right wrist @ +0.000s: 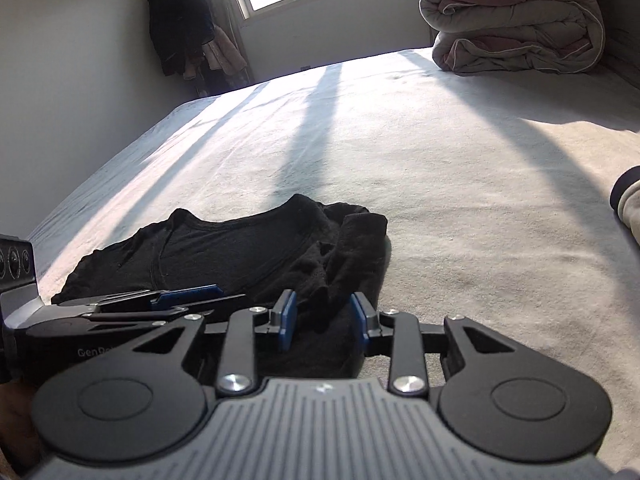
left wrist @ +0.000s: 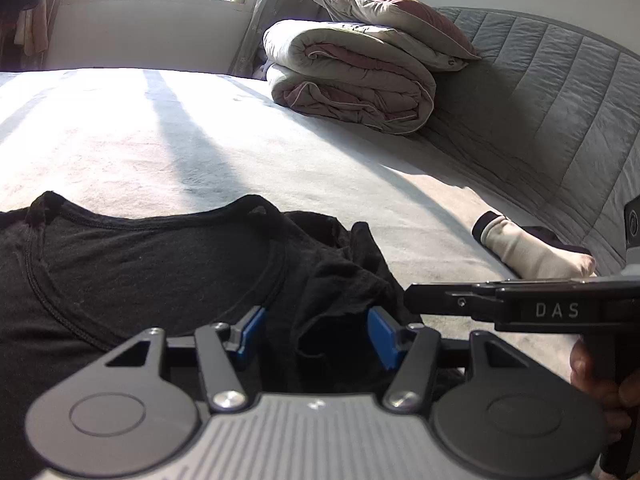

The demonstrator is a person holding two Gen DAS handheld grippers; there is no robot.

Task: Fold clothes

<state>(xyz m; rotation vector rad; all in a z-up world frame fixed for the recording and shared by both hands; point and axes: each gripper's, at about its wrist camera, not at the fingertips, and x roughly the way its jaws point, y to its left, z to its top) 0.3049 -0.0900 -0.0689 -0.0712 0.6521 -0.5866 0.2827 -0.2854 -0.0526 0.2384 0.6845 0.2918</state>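
Sunlit bed (right wrist: 400,128) fills the room, rolled duvet (left wrist: 348,80) at the far end, black shirt (right wrist: 224,248) lying flat-ish near the edge with its right side bunched. Both grippers, left (left wrist: 312,332) and right (right wrist: 322,316), hover over that bunch, jaws spread, gripping nothing. I'd pinch a single layer, not the whole clump.

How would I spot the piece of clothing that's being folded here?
Start with the wide pale bed that fills the room below the window. At its near edge, just ahead of the two hand-held grippers, lies a black shirt, spread with its round neckline facing up and one side bunched. It is the only dark item on the sheet; the rolled duvet far off is beige and pink.
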